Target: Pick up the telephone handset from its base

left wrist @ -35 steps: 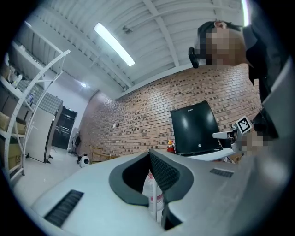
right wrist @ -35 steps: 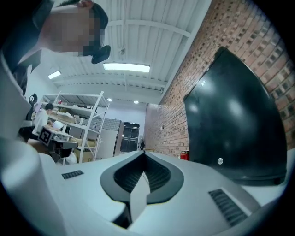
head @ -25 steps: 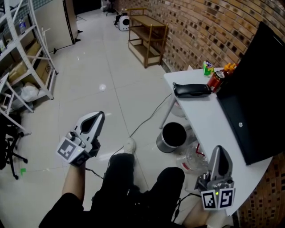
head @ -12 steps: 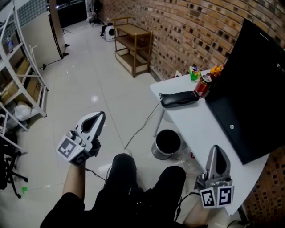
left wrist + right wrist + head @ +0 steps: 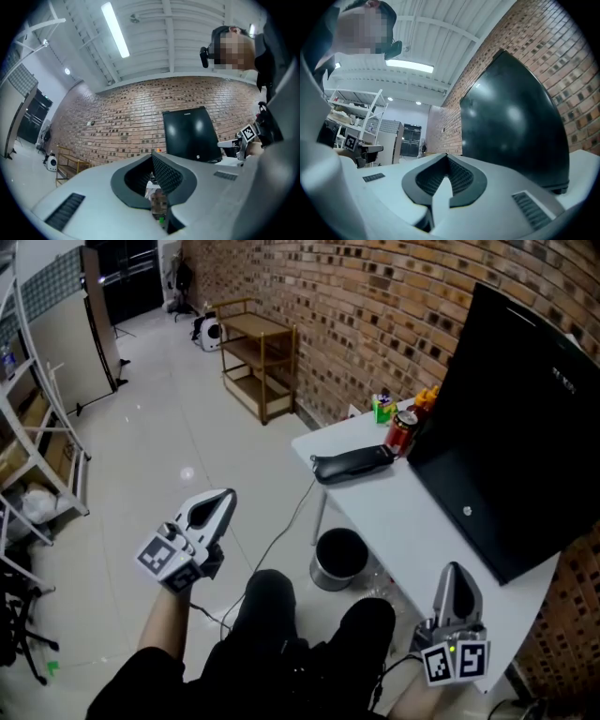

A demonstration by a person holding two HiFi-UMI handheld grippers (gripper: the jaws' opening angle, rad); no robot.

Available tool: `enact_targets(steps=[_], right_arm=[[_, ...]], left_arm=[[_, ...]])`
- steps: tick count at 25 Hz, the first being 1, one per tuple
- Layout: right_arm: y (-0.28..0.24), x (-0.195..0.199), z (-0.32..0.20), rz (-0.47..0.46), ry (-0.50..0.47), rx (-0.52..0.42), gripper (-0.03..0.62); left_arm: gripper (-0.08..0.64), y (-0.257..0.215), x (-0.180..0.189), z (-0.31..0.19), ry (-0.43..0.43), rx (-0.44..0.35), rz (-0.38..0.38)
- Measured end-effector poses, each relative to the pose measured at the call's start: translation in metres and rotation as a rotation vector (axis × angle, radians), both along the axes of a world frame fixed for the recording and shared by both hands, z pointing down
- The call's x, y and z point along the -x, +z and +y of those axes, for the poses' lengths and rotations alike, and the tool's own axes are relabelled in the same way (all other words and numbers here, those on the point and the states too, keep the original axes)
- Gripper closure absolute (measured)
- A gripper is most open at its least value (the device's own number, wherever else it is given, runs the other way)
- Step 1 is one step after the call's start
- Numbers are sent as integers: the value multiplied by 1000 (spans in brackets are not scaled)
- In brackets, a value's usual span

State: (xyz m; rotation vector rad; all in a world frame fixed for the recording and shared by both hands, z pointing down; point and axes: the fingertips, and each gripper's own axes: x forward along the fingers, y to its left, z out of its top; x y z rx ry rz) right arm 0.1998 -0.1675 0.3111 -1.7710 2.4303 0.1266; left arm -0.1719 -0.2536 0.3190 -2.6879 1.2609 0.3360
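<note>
Jaws of the left gripper [image 5: 223, 497] and the right gripper [image 5: 452, 572] are pressed together, empty. Both are well apart from the telephone handset [image 5: 353, 463], which lies at the white table's [image 5: 412, 521] far end.

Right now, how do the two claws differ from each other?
The left claw hangs over the floor, well away from the table; the right claw hovers by the table's near edge. In the head view the left claw slants to the right, while the right claw points straight ahead, toward the black screen. Both are shut, empty, and short of the telephone.
</note>
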Motion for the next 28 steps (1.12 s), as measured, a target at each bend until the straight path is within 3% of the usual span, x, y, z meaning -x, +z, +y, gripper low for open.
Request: enact_targets(steps=[12,18,23,27,28], right_arm=[[-3,-49,45,38,160,12,583],[-7,-59,55,25,170,12,583],[-6,-53,50,42,159,17,583],[-6,-54,42,59,152,21,583],[-6,-54,39,63,151,20,583]], left_arm=[[558,-4,-94,-26,202,-8,-25],[557,-15,-124,-31,254,-32,-20],[558,-23,-134,-46,251,-47,-68],[550,-21,-156,-80,265,8,-133],[497,-19,-164,-89,281,42,-149]])
